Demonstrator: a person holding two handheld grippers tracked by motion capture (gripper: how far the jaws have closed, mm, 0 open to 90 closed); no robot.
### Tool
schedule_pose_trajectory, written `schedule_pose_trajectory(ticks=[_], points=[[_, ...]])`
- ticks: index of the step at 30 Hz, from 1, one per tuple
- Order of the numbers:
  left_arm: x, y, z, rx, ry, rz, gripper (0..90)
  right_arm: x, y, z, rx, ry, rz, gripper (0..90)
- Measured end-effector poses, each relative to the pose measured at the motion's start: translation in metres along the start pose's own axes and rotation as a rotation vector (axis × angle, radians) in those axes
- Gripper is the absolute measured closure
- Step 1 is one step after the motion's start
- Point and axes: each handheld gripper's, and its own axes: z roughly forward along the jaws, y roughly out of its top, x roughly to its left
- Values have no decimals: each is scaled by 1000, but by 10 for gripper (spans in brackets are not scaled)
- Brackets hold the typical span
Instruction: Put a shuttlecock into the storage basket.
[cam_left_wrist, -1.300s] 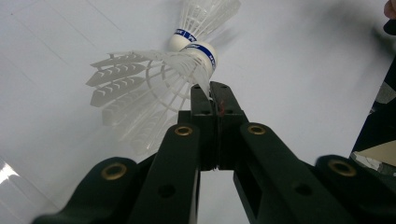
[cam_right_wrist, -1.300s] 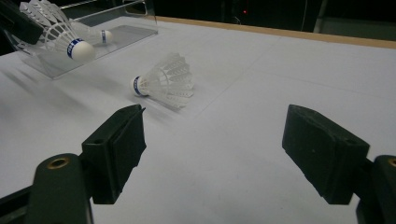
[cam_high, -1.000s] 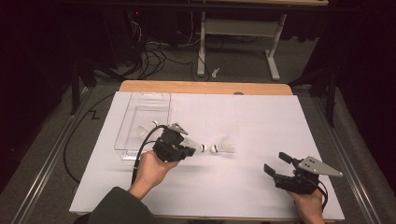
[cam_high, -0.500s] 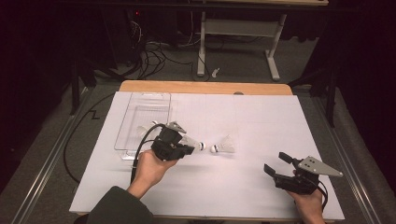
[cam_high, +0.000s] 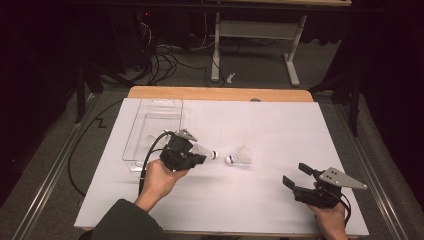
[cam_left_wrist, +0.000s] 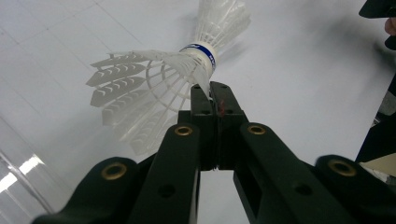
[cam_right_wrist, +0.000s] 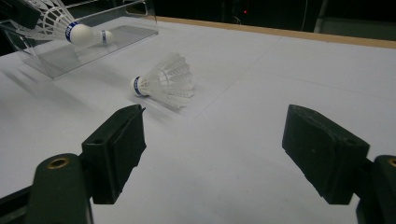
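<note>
Left gripper (cam_high: 197, 159), jaws clenched on a shuttlecock (cam_left_wrist: 154, 88) just right of the tray (cam_high: 150, 125), holds it cork-rightward, nearer the lying shuttlecock (cam_high: 240, 157) than the released right gripper (cam_high: 296, 176).

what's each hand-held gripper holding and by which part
Left hand-held gripper pinches a shuttlecock by its feather skirt; right hand-held gripper is open, holding nothing.

Two shuttlecocks (cam_high: 240, 156) lie right of the clear tray (cam_high: 150, 125).
</note>
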Motion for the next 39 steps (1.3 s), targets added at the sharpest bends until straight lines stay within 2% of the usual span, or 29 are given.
schedule_pose_trajectory(ticks=[15, 26, 39], points=[[7, 1, -6, -37, 25, -15, 893, 0, 0, 0, -1, 1, 0, 217], [9, -2, -10, -94, 57, -17, 893, 0, 0, 0, 0, 1, 2, 217], [14, -3, -15, -118, 68, -29, 893, 0, 0, 0, -1, 2, 1, 217]])
